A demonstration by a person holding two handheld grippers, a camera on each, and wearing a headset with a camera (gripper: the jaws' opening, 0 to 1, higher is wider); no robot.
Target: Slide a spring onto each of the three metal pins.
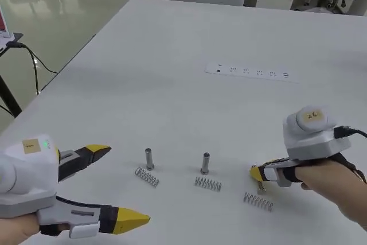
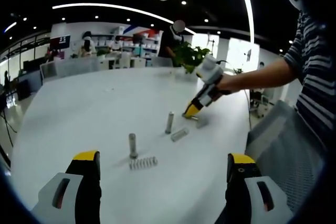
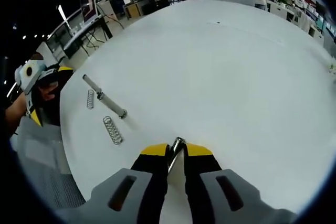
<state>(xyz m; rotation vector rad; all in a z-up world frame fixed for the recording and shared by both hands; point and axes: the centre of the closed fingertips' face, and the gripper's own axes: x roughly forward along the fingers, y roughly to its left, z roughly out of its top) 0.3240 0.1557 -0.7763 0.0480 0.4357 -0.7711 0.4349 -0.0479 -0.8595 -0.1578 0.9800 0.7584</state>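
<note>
my right gripper [image 3: 176, 153] is clamped on the right pin [image 3: 179, 141], low over the table [image 1: 189, 38], with the right spring [image 1: 258, 201] lying just beside its tip. my left gripper [image 1: 127, 184] hangs with its jaws wide apart, holding nothing, off to the left of the row. the left pin [image 1: 148, 158] and middle pin [image 1: 206, 163] stand upright and bare, with the left spring [image 1: 147, 177] and middle spring [image 1: 207, 184] lying flat just in front of them.
</note>
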